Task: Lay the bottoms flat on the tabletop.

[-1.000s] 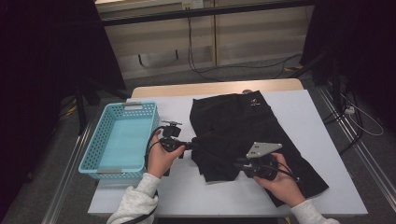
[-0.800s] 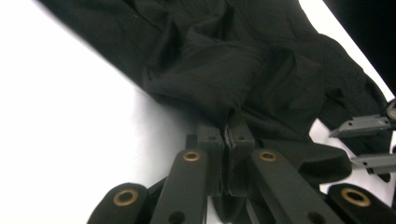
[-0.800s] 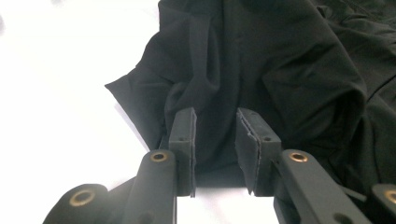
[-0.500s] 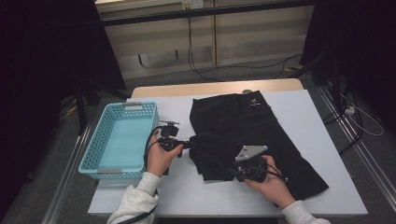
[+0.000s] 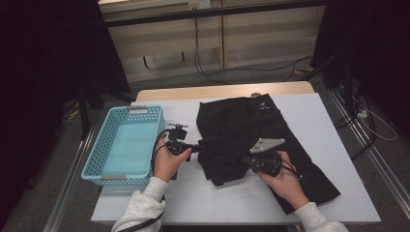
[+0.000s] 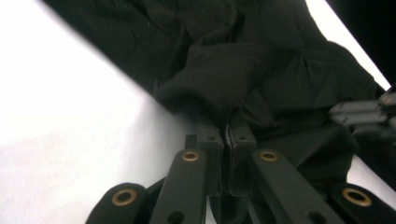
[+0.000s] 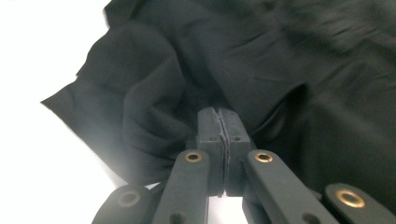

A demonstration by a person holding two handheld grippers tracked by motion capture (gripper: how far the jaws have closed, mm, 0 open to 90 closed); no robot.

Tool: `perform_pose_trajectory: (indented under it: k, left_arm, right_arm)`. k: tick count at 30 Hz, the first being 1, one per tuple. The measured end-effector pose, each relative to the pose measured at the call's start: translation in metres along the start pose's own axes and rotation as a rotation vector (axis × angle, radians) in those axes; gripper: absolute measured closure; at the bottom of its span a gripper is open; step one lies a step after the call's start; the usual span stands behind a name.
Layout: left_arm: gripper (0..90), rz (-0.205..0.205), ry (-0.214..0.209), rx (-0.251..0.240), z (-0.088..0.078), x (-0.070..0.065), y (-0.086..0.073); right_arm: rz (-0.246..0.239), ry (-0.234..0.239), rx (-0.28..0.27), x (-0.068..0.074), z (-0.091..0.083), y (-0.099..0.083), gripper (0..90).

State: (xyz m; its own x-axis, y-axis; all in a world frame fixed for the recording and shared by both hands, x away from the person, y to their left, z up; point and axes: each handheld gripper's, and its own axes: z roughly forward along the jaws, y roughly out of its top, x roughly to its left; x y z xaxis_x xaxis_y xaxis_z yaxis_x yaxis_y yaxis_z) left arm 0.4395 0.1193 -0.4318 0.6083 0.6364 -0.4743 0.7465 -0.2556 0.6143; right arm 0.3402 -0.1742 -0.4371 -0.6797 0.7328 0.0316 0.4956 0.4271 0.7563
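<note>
A black garment (image 5: 256, 125) lies crumpled on the white table (image 5: 193, 203), its near-left part bunched up. My left gripper (image 5: 199, 146) points right at the garment's left edge. In the left gripper view its jaws (image 6: 226, 123) are shut on a bunched fold of the black garment (image 6: 224, 70). My right gripper (image 5: 244, 162) rests on the garment's near part, pointing left. Its jaws have just been closing, and in the right gripper view they (image 7: 218, 112) stand pressed together with a fold of the black garment (image 7: 140, 93) running into the tips.
A light blue plastic basket (image 5: 94, 164) stands empty at the table's left side, close to my left hand. Bare white table lies in front of the garment and to its right. Cables trail on the floor beyond the table.
My right gripper has moved left over the garment toward the left gripper, and the cloth between them has bunched up. The left hand has stayed where it was.
</note>
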Motion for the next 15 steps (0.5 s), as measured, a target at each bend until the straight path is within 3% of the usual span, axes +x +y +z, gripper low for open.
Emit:
perform_pose_trajectory:
  k: [2,5,7,10,13,15]
  left_arm:
    - [87.0,0.003,0.004,-0.020,0.004,0.002,0.003]
    - [86.6,0.002,0.005,-0.016,0.015,0.006,0.004]
    - [82.3,0.014,0.017,-0.022,0.019,0.007,0.003]
    - [67.3,0.042,0.026,-0.035,0.018,0.008,0.002]
    - [51.5,0.073,0.049,-0.040,0.010,0.006,0.002]
    - [41.4,0.092,0.077,-0.055,0.003,0.004,0.000]
  right_arm:
    - [0.005,-0.053,-0.026,-0.009,-0.002,0.001,88.9]
    - [0.005,-0.125,-0.024,-0.017,0.002,-0.003,88.5]
    - [-0.013,-0.148,-0.001,-0.018,0.005,-0.005,86.7]
    - [0.004,-0.176,0.008,-0.016,0.007,-0.007,74.6]
    - [0.019,-0.194,-0.018,-0.015,0.001,-0.007,64.7]
    - [0.023,-0.198,-0.041,-0.012,-0.005,-0.006,63.3]
